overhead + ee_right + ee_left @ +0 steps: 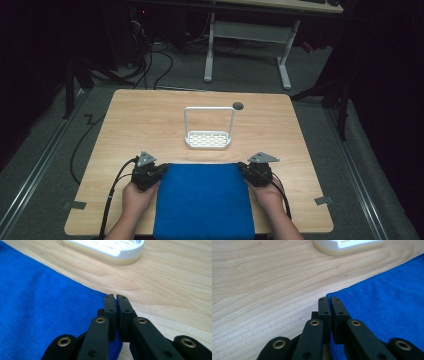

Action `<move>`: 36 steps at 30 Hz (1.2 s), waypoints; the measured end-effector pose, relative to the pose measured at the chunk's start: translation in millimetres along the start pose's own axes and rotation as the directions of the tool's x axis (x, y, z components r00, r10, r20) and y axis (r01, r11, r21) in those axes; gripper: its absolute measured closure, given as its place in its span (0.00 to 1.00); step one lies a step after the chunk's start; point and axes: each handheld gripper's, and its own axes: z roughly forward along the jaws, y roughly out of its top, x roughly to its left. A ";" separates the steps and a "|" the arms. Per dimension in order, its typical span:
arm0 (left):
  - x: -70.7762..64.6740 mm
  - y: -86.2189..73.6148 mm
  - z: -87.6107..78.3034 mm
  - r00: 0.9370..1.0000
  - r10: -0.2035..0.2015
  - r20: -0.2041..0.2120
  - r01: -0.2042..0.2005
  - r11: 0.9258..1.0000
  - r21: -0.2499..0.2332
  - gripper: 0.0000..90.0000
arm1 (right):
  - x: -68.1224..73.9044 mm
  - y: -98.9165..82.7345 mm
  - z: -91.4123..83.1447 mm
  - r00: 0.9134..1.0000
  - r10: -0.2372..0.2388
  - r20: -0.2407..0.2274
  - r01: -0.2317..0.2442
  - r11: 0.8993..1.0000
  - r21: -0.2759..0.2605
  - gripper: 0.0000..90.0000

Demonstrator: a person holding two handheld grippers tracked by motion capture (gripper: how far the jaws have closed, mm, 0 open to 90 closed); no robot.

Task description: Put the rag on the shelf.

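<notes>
**A:** What is on the table (125, 120)?

**B:** A blue cloth (202, 200) lies flat at the near edge, hanging slightly over it toward the person. Beyond it, well apart, stands a white rack (208, 136) with a tall wire handle. Near the rack's far right corner is a small dark hole (238, 106) in the tabletop.

**A:** And the grippers?

**B:** The left gripper (159, 172) sits at the cloth's far left corner and the right gripper (243, 169) at its far right corner. In the left gripper view the jaws are pinched together on the corner of the cloth (387, 302). In the right gripper view the jaws are likewise clamped on the other corner of the cloth (45, 310), with the rack (110, 248) just ahead.

**A:** What could go wrong from here?

**B:** Each grip looks thin, catching only the very tip of a corner. If the hands lift or pull quickly, a corner may slip out and the cloth would sag on one side. Uneven lifting could also twist or bunch it. The rack lies straight ahead, so carrying the cloth forward low might drag the fabric against it and push it away or tip it.
</notes>
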 end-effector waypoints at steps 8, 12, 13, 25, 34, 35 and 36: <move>-4.9 5.3 -21.7 1.000 0.002 0.018 -0.001 0.996 -0.086 0.97 | 5.5 3.0 -14.8 1.000 -0.011 -0.002 0.010 0.996 -0.086 0.98; -9.5 8.8 -30.0 1.000 0.022 0.009 -0.021 0.993 -0.116 0.97 | 7.7 5.4 -22.6 1.000 -0.006 -0.004 0.005 0.991 -0.133 0.98; -10.3 9.8 -31.9 1.000 0.022 0.009 -0.021 0.992 -0.123 0.97 | 8.0 6.3 -24.6 1.000 -0.010 -0.003 0.009 0.989 -0.147 0.98; -21.7 21.3 -51.5 0.999 0.035 -0.002 -0.035 0.973 -0.227 0.97 | 19.6 18.4 -50.0 0.999 -0.044 0.015 0.046 0.964 -0.263 0.98; -17.7 43.6 -59.6 1.000 0.023 -0.002 -0.023 0.964 -0.265 0.98 | 15.9 35.7 -61.5 1.000 -0.023 0.006 0.024 0.946 -0.324 0.98; -16.7 47.6 -60.7 1.000 0.024 0.001 -0.023 0.963 -0.267 0.98 | 14.9 38.4 -62.5 1.000 -0.017 -0.001 0.016 0.944 -0.329 0.98; -15.8 51.7 -61.5 1.000 0.024 0.003 -0.022 0.962 -0.273 0.98 | 13.9 41.3 -63.6 1.000 -0.015 -0.005 0.013 0.942 -0.335 0.98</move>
